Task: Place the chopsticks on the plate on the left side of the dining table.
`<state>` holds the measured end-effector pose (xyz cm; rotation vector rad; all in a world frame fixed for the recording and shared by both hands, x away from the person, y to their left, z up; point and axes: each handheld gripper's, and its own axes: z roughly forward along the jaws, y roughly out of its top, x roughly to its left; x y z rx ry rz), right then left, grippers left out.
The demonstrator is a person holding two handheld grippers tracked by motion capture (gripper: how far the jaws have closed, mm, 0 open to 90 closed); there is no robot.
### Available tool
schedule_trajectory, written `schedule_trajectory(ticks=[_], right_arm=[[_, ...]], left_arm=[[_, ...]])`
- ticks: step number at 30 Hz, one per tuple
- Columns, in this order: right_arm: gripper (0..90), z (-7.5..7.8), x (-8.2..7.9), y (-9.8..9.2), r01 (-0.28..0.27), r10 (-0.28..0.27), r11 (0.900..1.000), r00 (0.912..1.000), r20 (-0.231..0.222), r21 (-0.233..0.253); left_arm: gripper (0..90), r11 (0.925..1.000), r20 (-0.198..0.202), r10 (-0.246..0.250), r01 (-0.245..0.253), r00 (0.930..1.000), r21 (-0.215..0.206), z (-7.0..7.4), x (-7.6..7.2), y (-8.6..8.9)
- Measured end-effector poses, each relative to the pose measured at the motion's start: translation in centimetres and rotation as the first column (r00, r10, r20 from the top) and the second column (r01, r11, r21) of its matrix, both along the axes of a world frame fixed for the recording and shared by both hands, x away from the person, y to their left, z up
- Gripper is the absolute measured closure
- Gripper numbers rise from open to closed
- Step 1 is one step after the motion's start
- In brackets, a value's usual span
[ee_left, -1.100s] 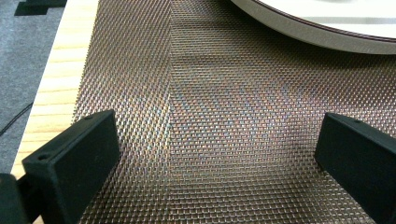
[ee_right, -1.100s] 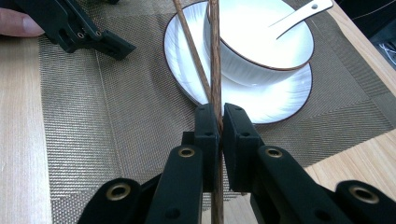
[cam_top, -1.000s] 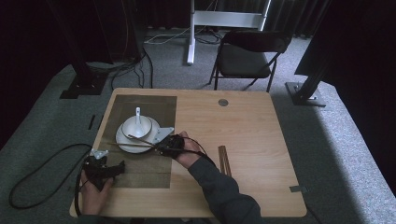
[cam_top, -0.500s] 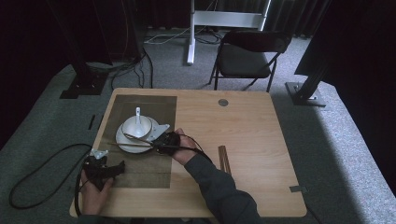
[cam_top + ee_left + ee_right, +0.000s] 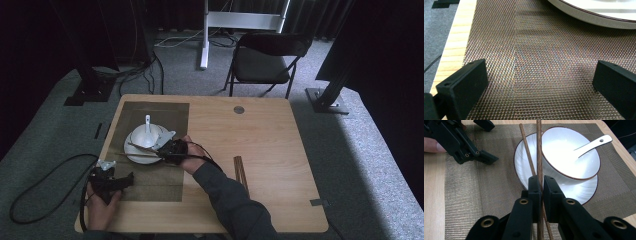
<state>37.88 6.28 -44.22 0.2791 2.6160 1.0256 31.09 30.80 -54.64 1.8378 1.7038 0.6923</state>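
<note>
mat (image 5: 536,62) | R gripper (image 5: 539,183) view: fingers clamp chopsticks (image 5: 539,150) over plate (image 5: 524,157)

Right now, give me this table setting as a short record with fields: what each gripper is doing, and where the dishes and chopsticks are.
right gripper: jaws shut on the chopsticks, which reach over the plate beside the bowl
left gripper: jaws open, nothing between them, over the placemat's near part
bowl: white, sits on the plate
spoon: white, rests in the bowl, handle over its rim
plate: white, on the placemat
placemat: woven, on the table's left side
table: wood
</note>
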Motion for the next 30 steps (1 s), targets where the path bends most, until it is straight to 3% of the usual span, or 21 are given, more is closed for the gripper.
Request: schedule_trajectory(ticks=[15, 30], right_arm=[[84.9, 0.1, 0.6, 1.3, -0.015, 0.015, 1.000, 0.9999, 0.002, 0.004], [84.9, -1.3, 1.0, 3.0, -0.042, 0.042, 0.999, 0.9991, -0.009, -0.011]], left_arm=[[0.2, 1.0000, 0.002, 0.000, 0.000, 1.0000, 0.000, 0.0, 0.0, 0.0], [0.2, 1.0000, 0.001, 0.000, 0.000, 1.0000, 0.000, 0.0, 0.0, 0.0]])
